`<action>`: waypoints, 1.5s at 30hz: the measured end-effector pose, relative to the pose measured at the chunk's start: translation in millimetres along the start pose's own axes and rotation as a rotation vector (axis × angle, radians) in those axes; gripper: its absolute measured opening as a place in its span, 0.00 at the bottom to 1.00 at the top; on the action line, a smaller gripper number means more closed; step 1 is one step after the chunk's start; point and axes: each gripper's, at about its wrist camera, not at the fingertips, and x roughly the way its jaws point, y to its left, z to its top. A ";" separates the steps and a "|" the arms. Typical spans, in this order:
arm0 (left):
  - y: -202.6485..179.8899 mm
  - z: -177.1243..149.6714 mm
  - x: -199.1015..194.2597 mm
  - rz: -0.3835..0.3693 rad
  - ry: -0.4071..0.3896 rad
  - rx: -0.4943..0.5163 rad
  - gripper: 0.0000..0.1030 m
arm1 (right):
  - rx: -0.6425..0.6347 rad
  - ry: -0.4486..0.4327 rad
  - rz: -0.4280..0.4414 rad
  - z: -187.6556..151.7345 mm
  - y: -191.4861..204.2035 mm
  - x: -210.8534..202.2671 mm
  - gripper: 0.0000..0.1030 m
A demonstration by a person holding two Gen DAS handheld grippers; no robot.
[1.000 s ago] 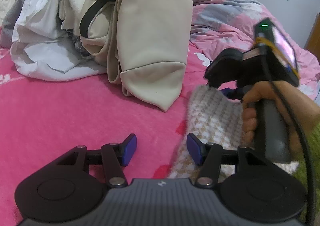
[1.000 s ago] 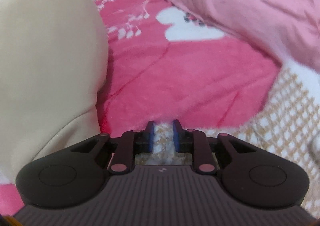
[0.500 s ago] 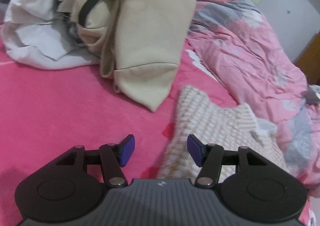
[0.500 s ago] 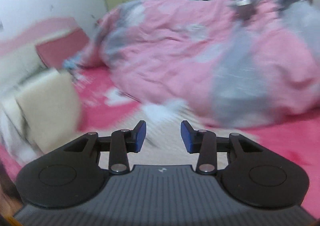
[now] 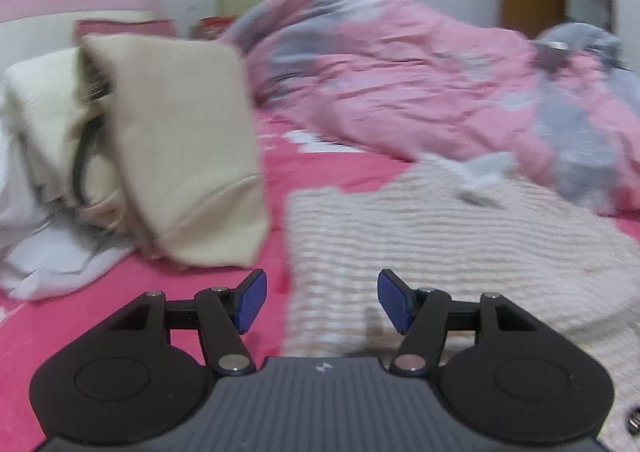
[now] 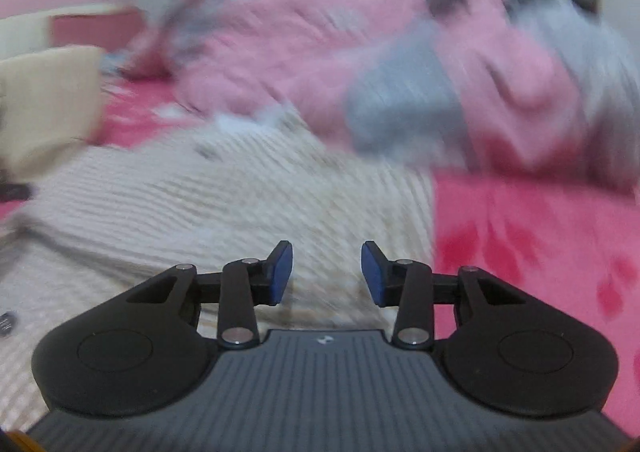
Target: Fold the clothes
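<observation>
A cream and tan checked knit garment lies flat on the pink bedsheet. My left gripper is open just above the garment's near left edge, nothing between its blue pads. In the right wrist view the same knit garment spreads to the left and centre. My right gripper is open low over the garment's right part, holding nothing. Both views are motion-blurred.
A heap of beige and white clothes sits on the left of the bed. A rumpled pink and grey duvet fills the far side, also the duvet in the right view. Bare pink sheet lies right of the garment.
My right gripper let go of the knit garment's edge and opened, then drew back and lowered over it. My left gripper stayed open and tilted up to a lower, more level view.
</observation>
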 end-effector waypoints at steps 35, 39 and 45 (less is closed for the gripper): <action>-19.3 3.7 -6.0 -0.054 -0.009 0.040 0.75 | 0.090 0.053 0.007 -11.6 -0.5 40.1 0.54; -32.2 -19.4 32.6 0.019 0.091 0.108 0.89 | 0.105 0.048 0.013 -13.7 -2.2 38.9 0.55; -27.9 -19.8 26.3 0.012 0.090 0.061 0.89 | 0.109 0.043 0.008 -14.1 -3.0 38.7 0.56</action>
